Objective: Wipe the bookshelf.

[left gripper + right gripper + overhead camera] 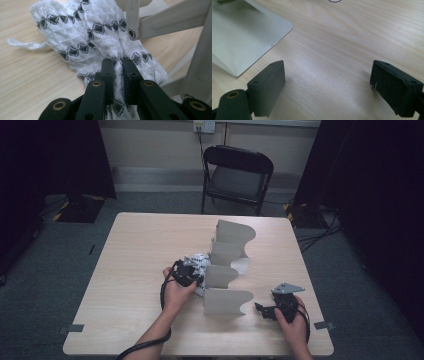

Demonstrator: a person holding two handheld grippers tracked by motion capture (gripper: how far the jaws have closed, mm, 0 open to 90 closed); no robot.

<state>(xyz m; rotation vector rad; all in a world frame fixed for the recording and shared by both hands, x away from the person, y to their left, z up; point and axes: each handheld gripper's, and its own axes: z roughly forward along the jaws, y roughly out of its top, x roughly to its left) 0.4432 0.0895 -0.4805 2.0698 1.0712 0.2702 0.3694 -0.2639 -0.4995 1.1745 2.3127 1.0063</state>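
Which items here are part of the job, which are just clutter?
In the job:
- white patterned cloth, pinched in the left claw
- grey divider rack, right beside the cloth

Lying about:
- right claw, open over bare table
- black folding chair behind the table

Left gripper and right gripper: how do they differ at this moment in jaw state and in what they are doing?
The left gripper has its jaws shut on the white patterned cloth; the right gripper has its jaws wide apart with nothing between them. The left gripper sits close against the grey divider rack on its left side; the right gripper sits apart from the rack, over the bare table. Both have black jaws and are held by a hand.
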